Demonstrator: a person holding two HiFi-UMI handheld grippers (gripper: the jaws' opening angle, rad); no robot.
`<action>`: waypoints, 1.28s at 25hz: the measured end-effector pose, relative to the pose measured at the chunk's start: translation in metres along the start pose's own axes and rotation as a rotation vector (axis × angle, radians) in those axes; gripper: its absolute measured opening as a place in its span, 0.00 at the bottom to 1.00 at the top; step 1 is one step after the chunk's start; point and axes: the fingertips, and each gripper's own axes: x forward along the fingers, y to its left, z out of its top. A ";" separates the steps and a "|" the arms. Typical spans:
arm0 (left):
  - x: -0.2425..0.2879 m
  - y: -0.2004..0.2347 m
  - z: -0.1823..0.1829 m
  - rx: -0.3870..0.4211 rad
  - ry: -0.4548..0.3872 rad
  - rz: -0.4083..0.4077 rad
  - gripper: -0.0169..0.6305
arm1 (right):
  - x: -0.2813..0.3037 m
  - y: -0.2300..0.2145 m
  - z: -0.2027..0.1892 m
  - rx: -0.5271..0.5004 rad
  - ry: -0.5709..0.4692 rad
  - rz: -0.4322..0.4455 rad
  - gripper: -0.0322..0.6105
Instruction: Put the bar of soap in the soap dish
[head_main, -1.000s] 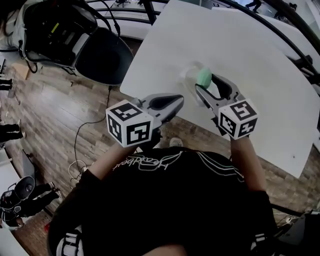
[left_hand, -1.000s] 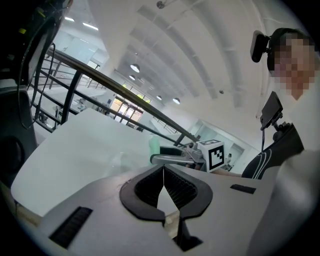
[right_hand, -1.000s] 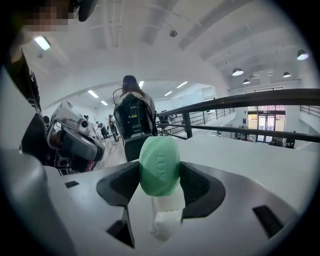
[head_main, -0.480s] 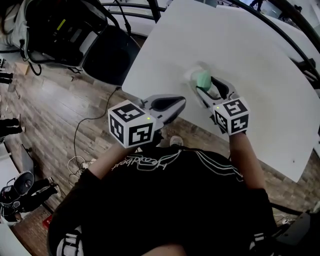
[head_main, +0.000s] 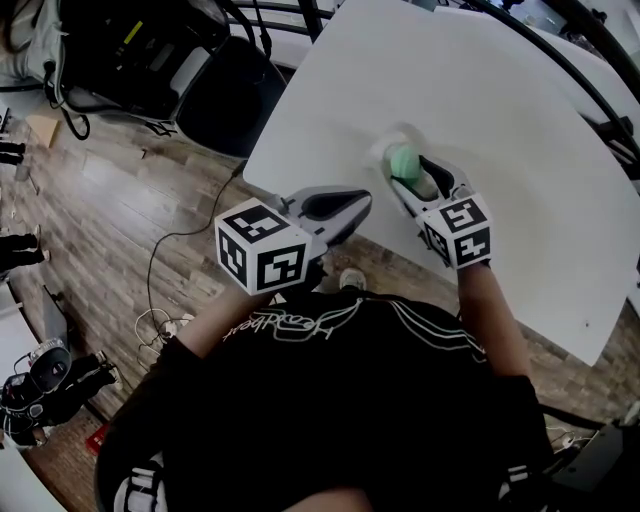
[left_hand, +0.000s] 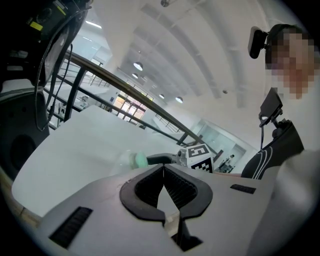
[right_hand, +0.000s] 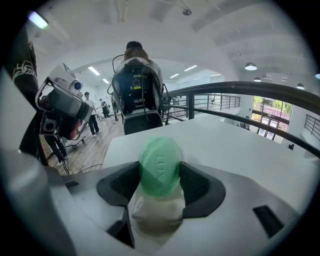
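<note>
The green oval soap bar (head_main: 403, 160) stands on edge between the jaws of my right gripper (head_main: 406, 172), which is shut on it. It hangs just over the translucent soap dish (head_main: 387, 149) on the white table (head_main: 480, 90). In the right gripper view the soap (right_hand: 159, 164) fills the gap of the right gripper (right_hand: 159, 172), with a pale shape below it. My left gripper (head_main: 358, 204) is shut and empty at the table's near edge. In the left gripper view the left gripper (left_hand: 163, 171) points toward the soap (left_hand: 140, 160) and the dish (left_hand: 124, 159).
A black chair (head_main: 225, 95) stands off the table's left corner, with dark equipment (head_main: 120, 50) behind it and cables on the wooden floor (head_main: 110, 220). A black railing (head_main: 560, 60) runs past the table's far right. People stand in the background of the right gripper view.
My right gripper has shifted slightly left and in toward the dish with the soap still in it. The left gripper has stayed where it was.
</note>
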 end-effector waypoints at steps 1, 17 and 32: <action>-0.002 0.001 0.000 0.000 0.000 -0.001 0.04 | 0.001 0.002 0.001 -0.002 0.003 0.001 0.41; -0.011 -0.002 -0.003 0.009 0.004 0.003 0.04 | 0.000 0.016 0.000 -0.110 0.053 -0.051 0.41; -0.033 0.003 -0.014 0.007 -0.012 0.012 0.04 | 0.005 0.026 -0.008 -0.104 0.083 -0.063 0.41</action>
